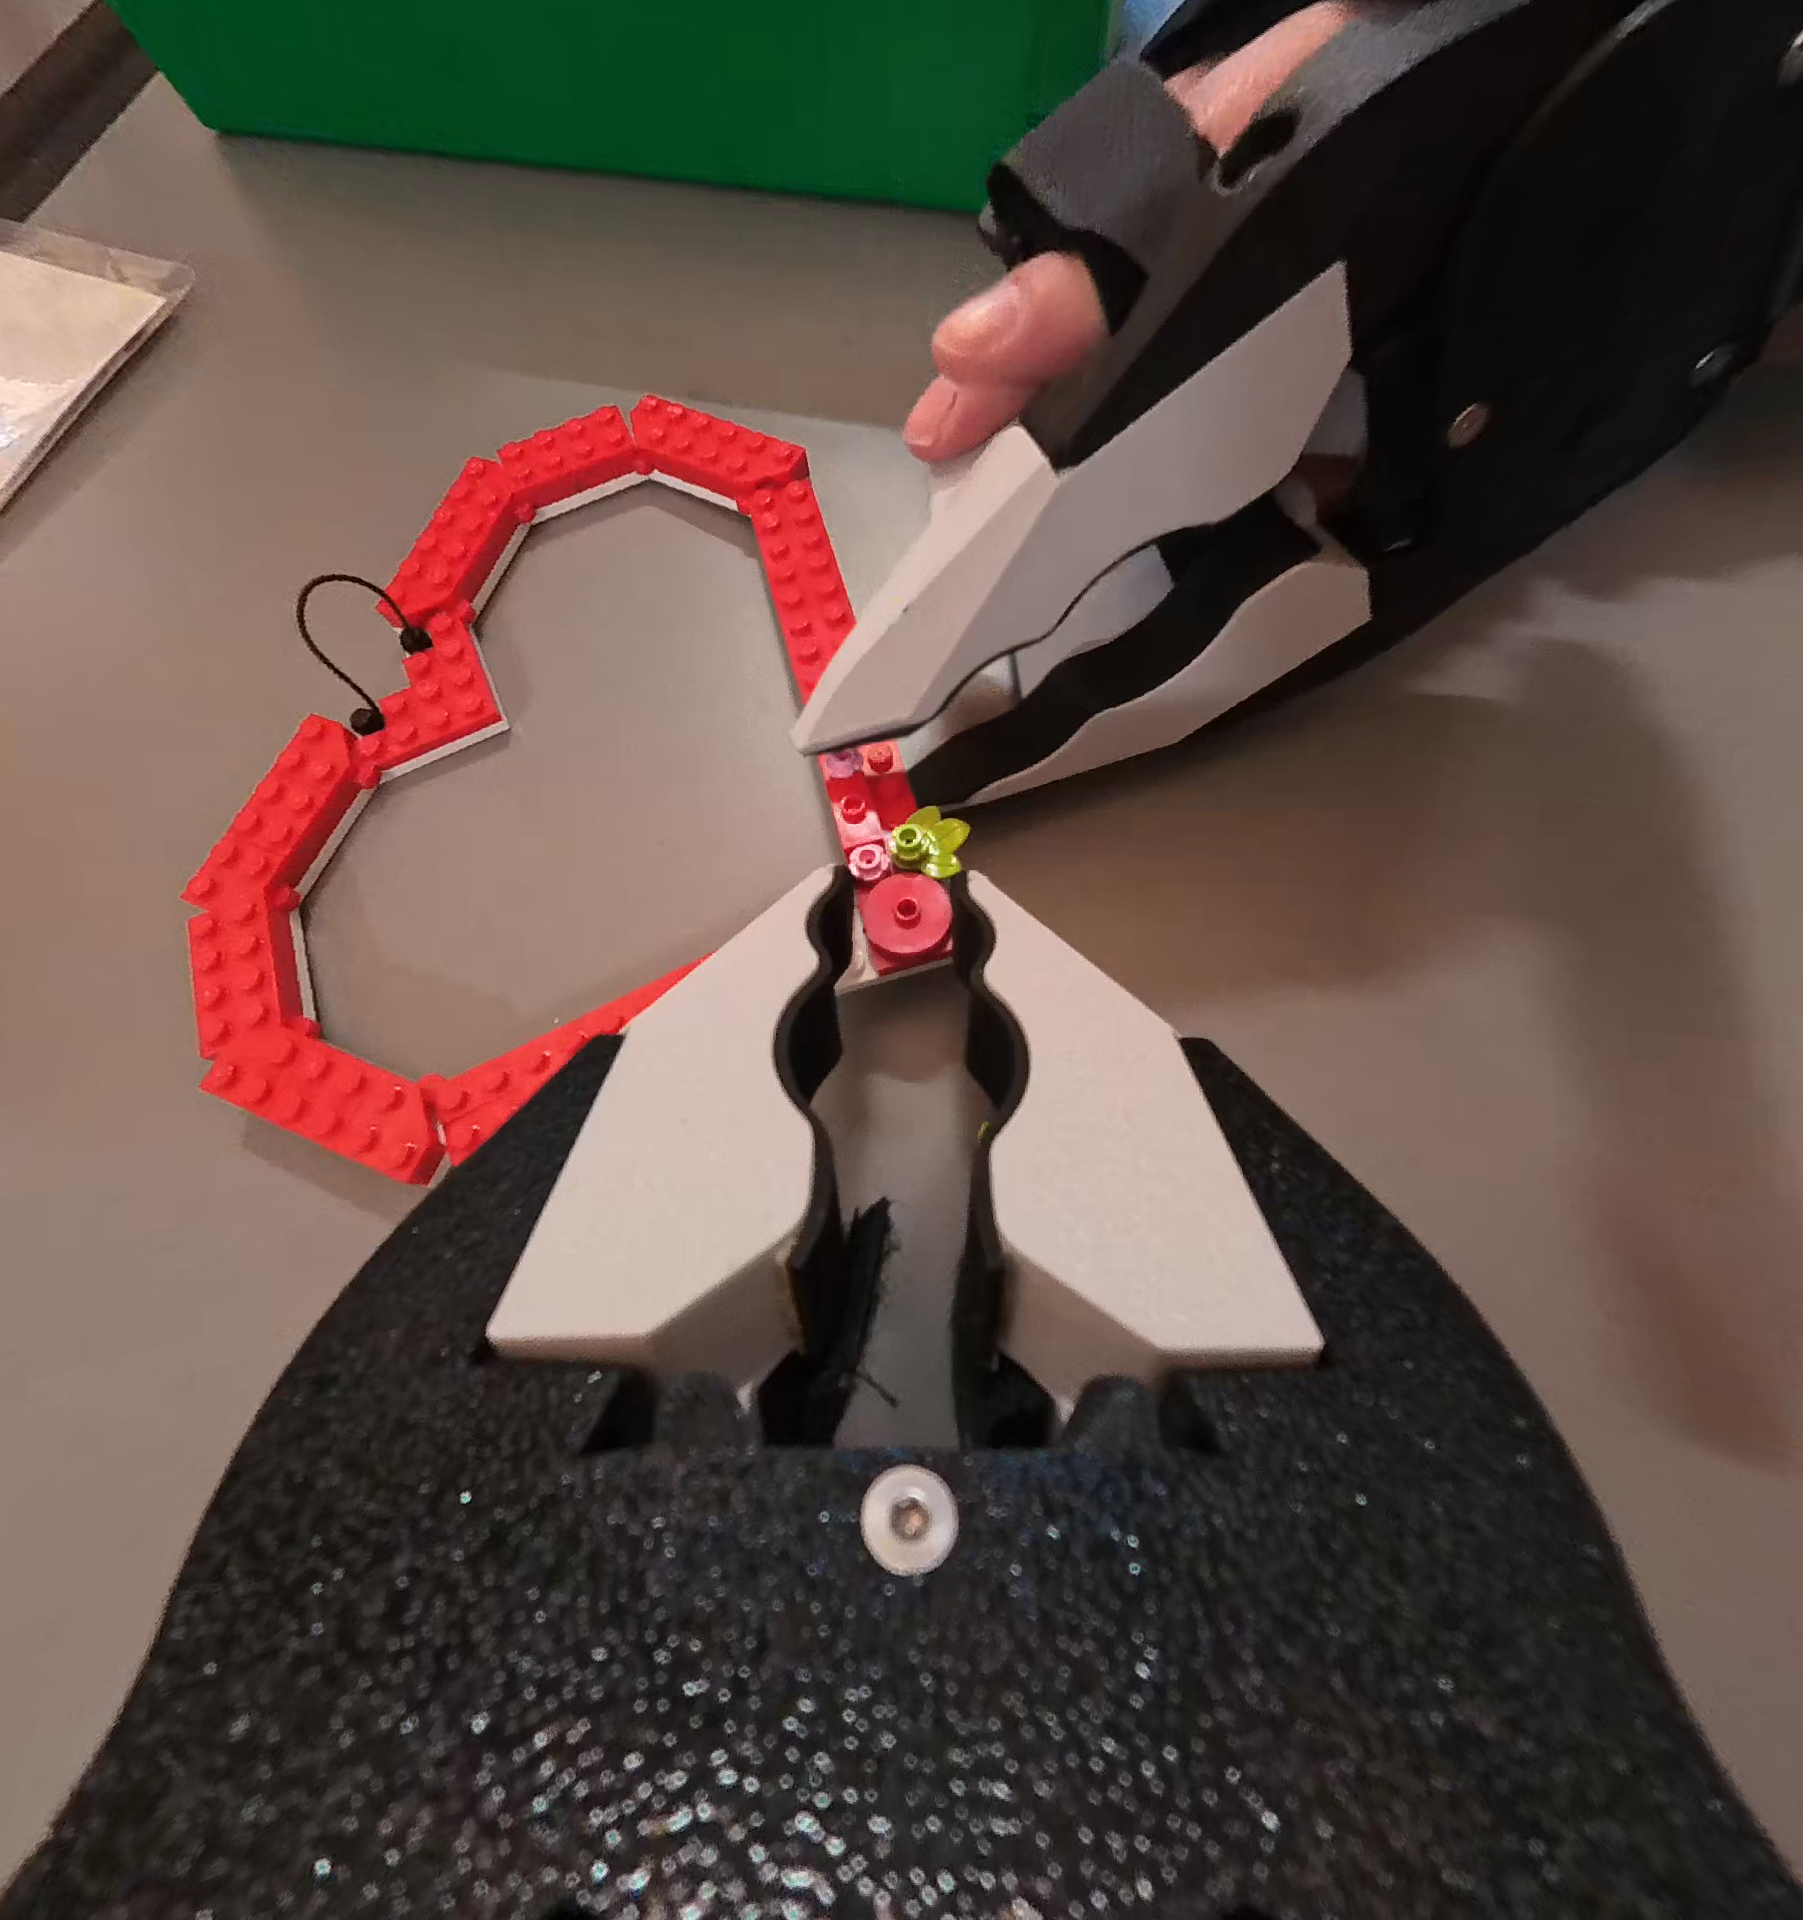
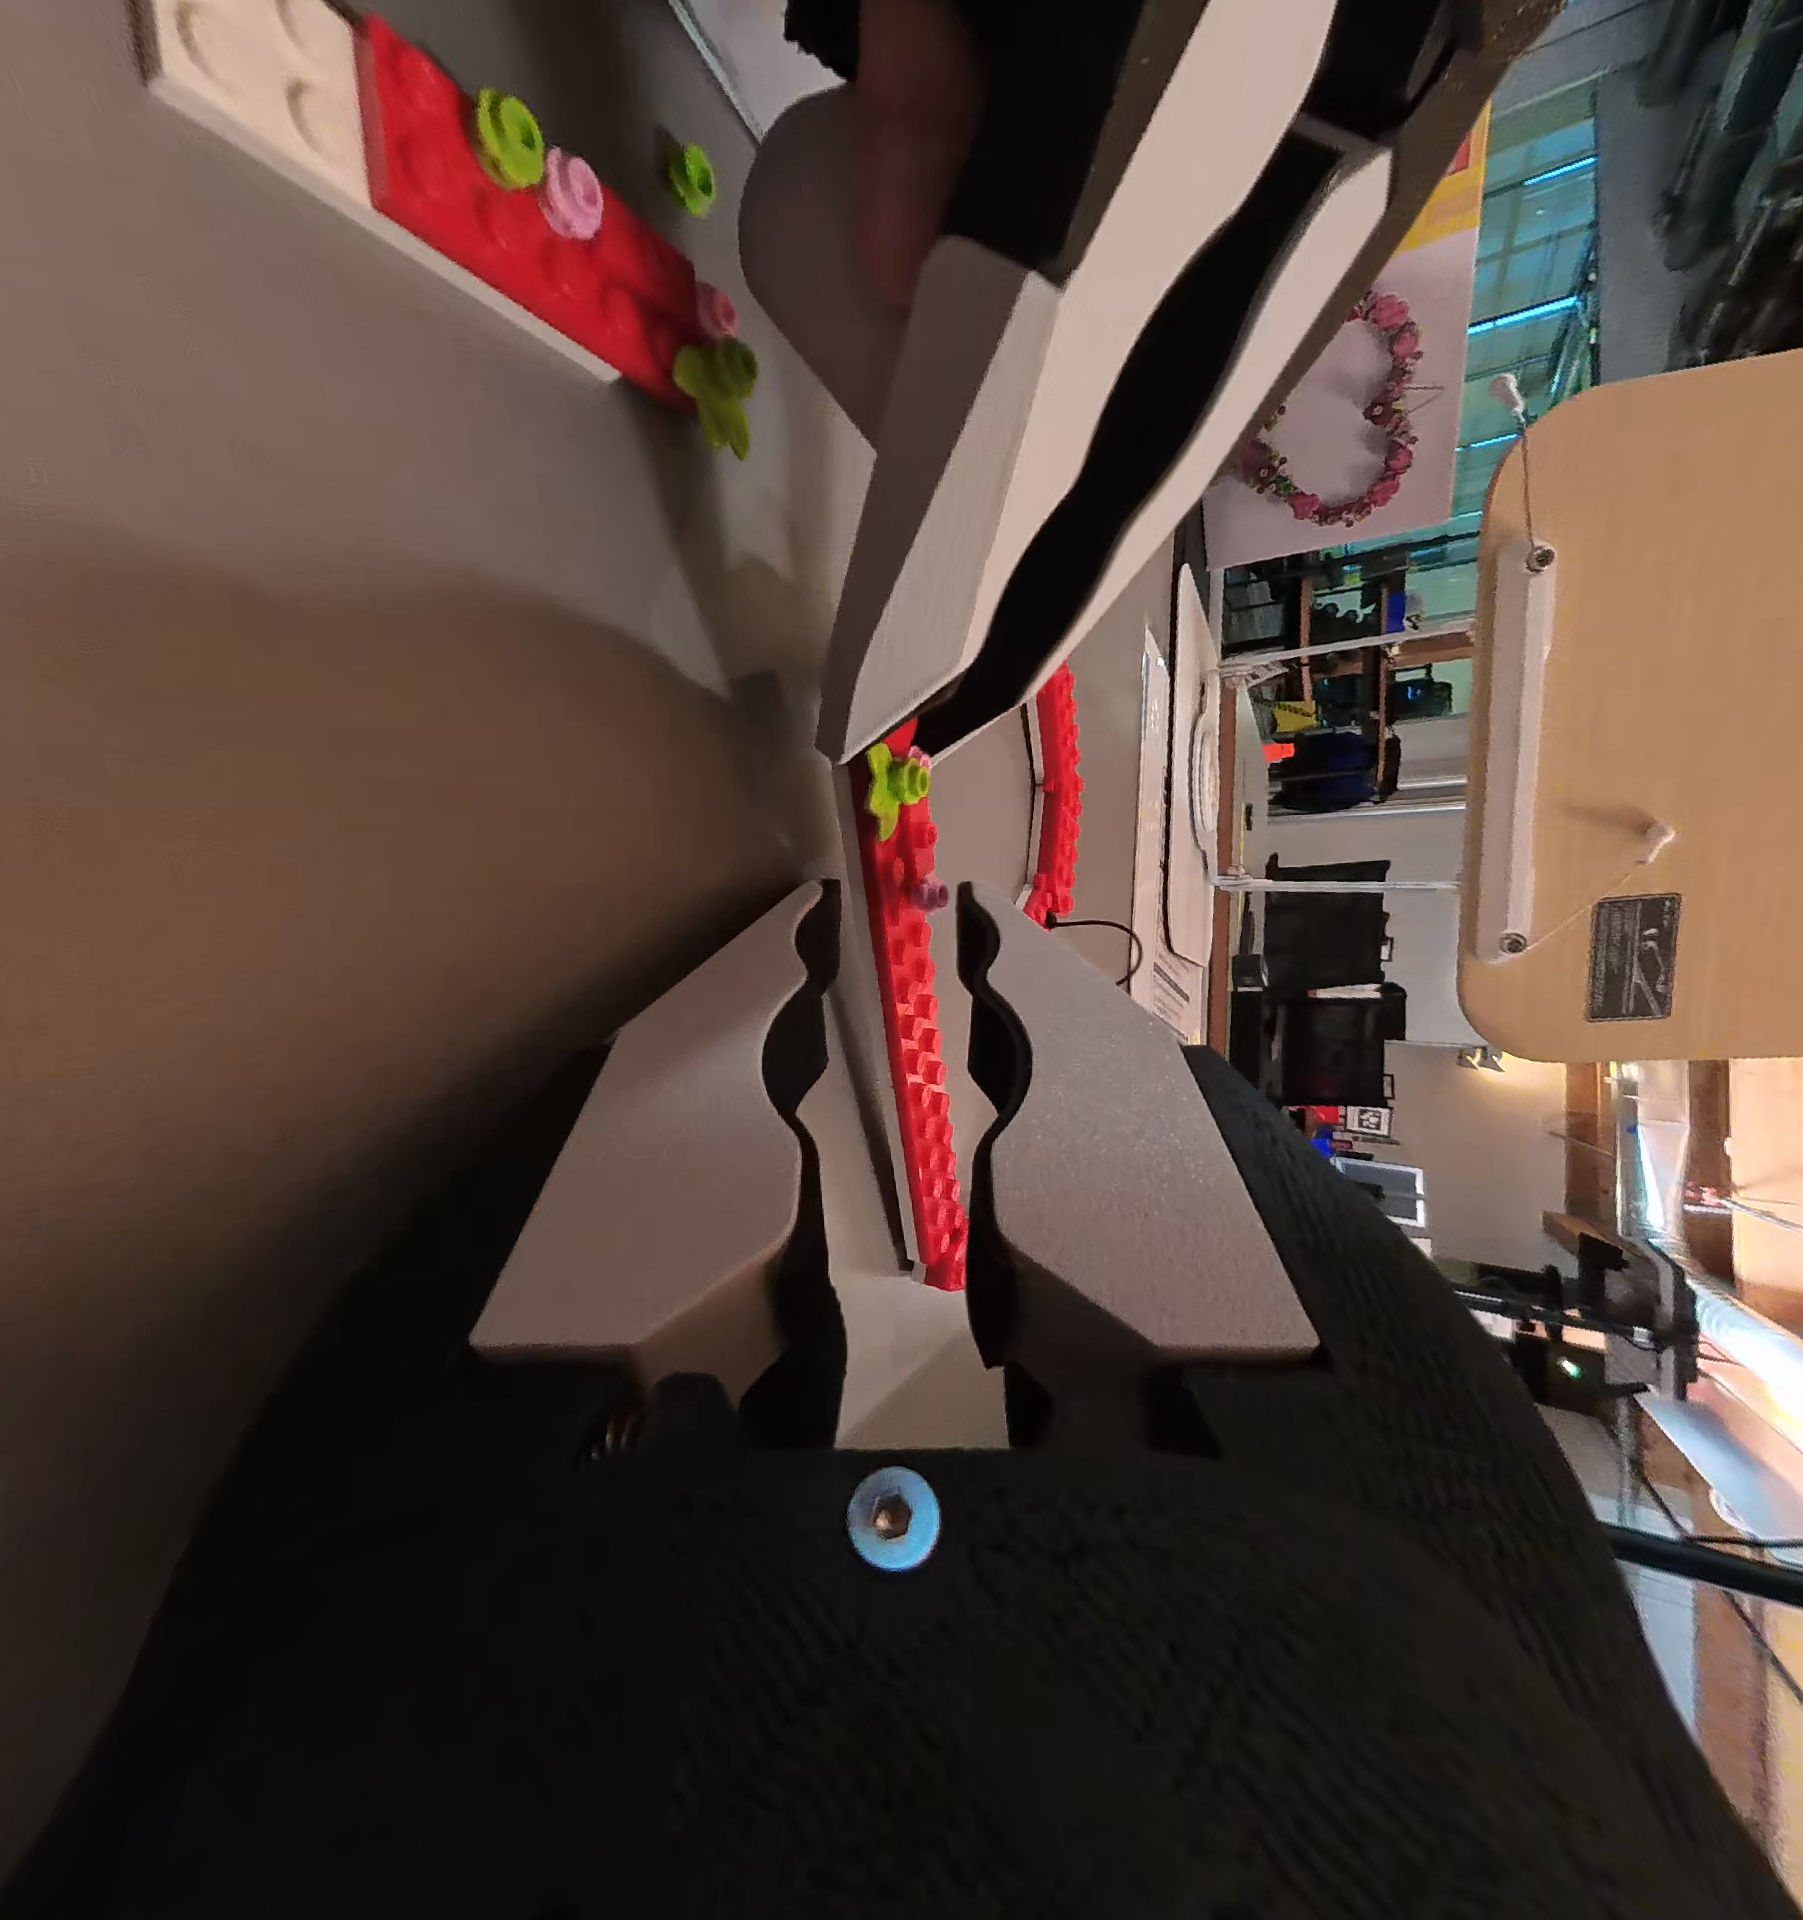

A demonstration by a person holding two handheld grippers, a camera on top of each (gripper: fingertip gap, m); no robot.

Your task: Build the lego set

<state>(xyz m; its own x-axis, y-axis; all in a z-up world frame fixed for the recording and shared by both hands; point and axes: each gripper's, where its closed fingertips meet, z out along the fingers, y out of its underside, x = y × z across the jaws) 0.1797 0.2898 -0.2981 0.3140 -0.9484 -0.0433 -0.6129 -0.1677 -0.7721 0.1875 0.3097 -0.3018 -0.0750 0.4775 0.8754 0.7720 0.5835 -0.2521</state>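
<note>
We see the left gripper (image 1: 902,894) reaching in from 6 o'clock, jaws clamped on the lower tip of the red brick-built heart-shaped frame (image 1: 284,831), which lies flat on the grey tabletop (image 1: 1396,1039), lobes toward 9 o'clock, long axis 9–3. The right gripper (image 1: 855,743) comes in from 2 o'clock, held by a gloved hand (image 1: 1063,312), tips nearly together over the frame's right arm; grip unclear. A lime-green leaf piece (image 1: 928,840) and dark red round piece (image 1: 909,914) sit near the tip.
</note>
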